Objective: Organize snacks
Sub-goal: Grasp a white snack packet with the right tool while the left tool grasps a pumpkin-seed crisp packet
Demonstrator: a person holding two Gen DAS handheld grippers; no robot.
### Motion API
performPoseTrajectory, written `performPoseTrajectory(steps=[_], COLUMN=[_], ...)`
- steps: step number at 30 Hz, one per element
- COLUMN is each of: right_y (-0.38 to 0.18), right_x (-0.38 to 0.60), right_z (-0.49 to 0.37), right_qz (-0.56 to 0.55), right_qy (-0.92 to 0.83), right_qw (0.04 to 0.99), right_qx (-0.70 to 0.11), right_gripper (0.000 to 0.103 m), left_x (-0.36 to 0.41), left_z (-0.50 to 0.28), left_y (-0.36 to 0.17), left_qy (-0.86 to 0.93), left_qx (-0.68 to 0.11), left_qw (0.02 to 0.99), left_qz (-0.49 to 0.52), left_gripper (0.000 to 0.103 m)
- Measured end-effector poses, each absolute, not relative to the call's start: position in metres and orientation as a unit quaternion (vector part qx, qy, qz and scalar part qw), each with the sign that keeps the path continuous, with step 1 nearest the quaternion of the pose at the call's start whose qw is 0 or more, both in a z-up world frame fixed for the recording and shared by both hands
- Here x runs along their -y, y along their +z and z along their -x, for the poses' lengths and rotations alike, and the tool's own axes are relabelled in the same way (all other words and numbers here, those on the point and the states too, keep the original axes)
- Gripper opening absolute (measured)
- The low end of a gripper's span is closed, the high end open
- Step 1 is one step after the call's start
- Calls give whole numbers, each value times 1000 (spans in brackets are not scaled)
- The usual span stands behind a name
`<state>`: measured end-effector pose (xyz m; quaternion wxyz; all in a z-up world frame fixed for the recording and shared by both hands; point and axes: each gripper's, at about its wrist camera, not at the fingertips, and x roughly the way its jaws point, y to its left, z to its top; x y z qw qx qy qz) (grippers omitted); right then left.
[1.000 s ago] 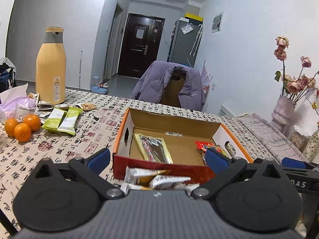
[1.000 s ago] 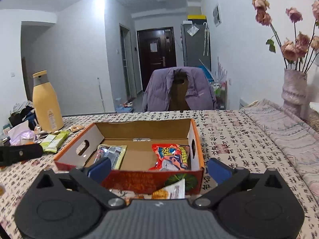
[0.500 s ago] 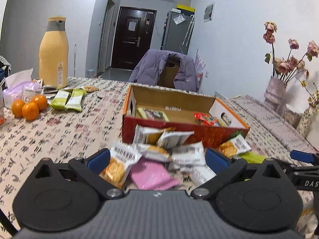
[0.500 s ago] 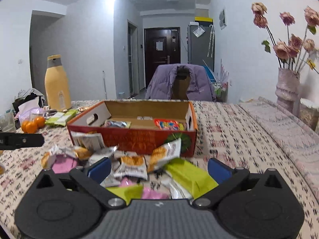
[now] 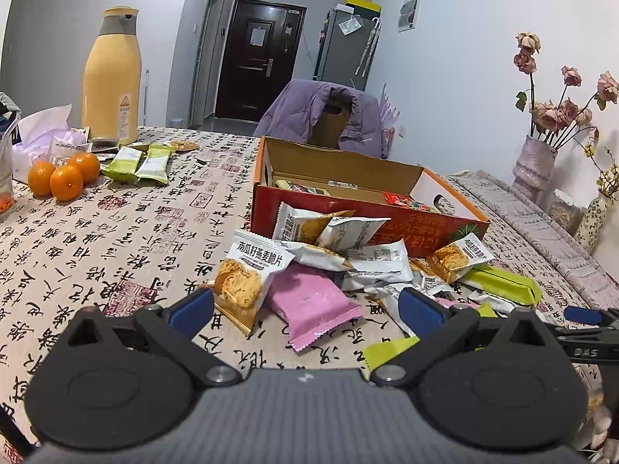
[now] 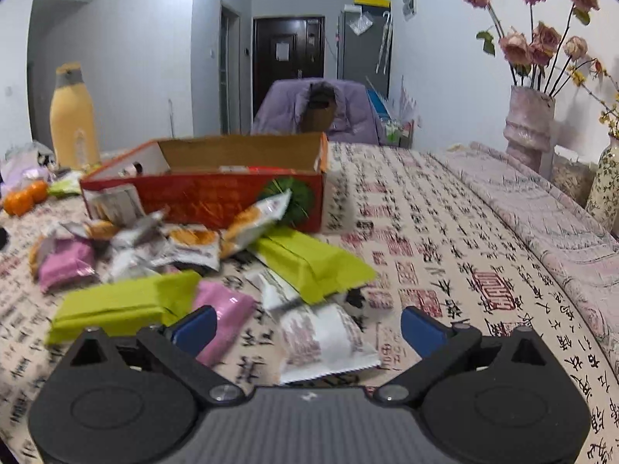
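Red cardboard box (image 5: 363, 216) stands open on the worktop (image 5: 116, 239), a few packets already inside, with the snack pile (image 5: 340, 255) heaped just in front of its near wall. Both grippers are low over that heap, so the step in hand looks like choosing the next packet. The left gripper (image 5: 305, 305) is spread wide with a pink packet (image 5: 309, 301) lying between its fingers, untouched. The right gripper (image 6: 305, 324) is spread too, its jaws just starting to close, with a white packet (image 6: 321, 336) lying loose between them. Next, each should settle onto one packet, pinch it alone, then lift it over the box wall.
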<state>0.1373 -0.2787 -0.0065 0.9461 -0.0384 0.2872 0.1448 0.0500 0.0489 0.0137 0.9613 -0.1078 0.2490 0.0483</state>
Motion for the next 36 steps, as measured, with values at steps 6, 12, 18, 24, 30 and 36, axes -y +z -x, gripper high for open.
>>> performPoseTrajectory(steps=[6, 12, 18, 24, 30, 36], right_y=[-21, -22, -22, -6, 17, 24], right_x=[274, 275, 278, 287, 298, 298], right_z=[-165, -171, -158, -130, -111, -114], right_qz=[68, 49, 33, 11, 2, -1], right_qy=[147, 177, 182, 178, 163, 163], right_qw=[934, 927, 930, 944, 958, 960], right_qx=[-319, -327, -318, -278, -236, -228], right_gripper=[75, 50, 40, 40, 39, 39], left_x=[-49, -52, -51, -52, -59, -73], left_z=[-49, -47, -47, -48, -56, -78], left_y=[13, 13, 13, 13, 10, 6], left_qy=[51, 56, 53, 57, 71, 86], left_qx=[-249, -249, -248, -250, -258, -269], left_qw=[961, 960, 961, 960, 958, 956], left_qz=[107, 112, 113, 113, 107, 83], left_gripper=[103, 103, 103, 103, 103, 103])
